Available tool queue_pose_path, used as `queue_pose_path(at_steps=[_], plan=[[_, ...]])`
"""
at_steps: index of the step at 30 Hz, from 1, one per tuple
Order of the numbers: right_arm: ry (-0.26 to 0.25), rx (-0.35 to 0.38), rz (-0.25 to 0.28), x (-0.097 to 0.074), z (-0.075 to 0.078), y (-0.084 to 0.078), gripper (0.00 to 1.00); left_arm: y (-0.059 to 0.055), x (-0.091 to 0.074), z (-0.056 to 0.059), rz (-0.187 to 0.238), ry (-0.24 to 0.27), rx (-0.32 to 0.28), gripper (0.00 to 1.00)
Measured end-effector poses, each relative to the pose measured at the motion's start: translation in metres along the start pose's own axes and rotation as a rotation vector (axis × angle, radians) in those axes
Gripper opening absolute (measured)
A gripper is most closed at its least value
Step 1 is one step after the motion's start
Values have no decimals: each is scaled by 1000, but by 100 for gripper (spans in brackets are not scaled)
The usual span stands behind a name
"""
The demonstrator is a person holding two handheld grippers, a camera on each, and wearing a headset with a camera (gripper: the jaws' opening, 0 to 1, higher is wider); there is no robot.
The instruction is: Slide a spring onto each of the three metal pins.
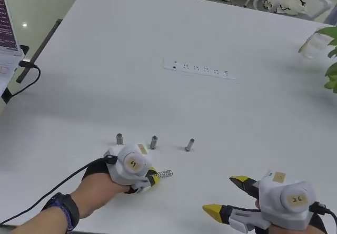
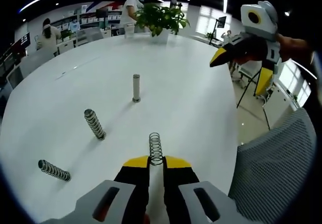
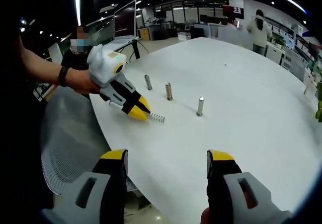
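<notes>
Three short metal pins stand in a row on the white table [image 1: 158, 92]. The left pin [image 1: 119, 138] and the middle pin [image 1: 154, 142] each wear a spring. The right pin [image 1: 189, 144] [image 2: 136, 87] [image 3: 200, 106] is bare. My left gripper [image 1: 152, 176] [image 2: 157, 161] is shut on one end of a loose spring [image 1: 165, 174] [image 2: 156, 148] [image 3: 157, 117], low over the table in front of the pins. The spring sticks out past the yellow tips. My right gripper [image 1: 226, 194] [image 3: 167, 156] stands open at the table's near right, holding nothing.
A white power strip [image 1: 200, 69] lies across the middle of the table. A potted plant [image 1: 329, 60] stands at the far right edge, a laptop [image 1: 6, 34] at the far left. A grey mesh chair [image 2: 271, 168] sits by the near edge.
</notes>
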State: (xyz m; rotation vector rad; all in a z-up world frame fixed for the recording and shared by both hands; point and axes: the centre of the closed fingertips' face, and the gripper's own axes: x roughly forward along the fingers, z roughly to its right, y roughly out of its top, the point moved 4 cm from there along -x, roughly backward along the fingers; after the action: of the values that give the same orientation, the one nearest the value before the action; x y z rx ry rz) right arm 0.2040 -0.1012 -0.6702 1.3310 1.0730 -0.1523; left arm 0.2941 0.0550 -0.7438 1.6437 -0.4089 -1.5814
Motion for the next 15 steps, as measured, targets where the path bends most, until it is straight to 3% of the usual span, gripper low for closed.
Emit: queue_pose_path(at_steps=[5, 11, 15], plan=[[14, -12, 1, 4, -3, 4, 62, -11, -13, 1, -6, 21, -9, 2], [27, -29, 12, 9, -7, 11, 62, -32, -21, -1, -36, 41, -30, 2], [28, -36, 13, 10, -7, 12, 62, -39, -26, -2, -45, 51, -30, 2]])
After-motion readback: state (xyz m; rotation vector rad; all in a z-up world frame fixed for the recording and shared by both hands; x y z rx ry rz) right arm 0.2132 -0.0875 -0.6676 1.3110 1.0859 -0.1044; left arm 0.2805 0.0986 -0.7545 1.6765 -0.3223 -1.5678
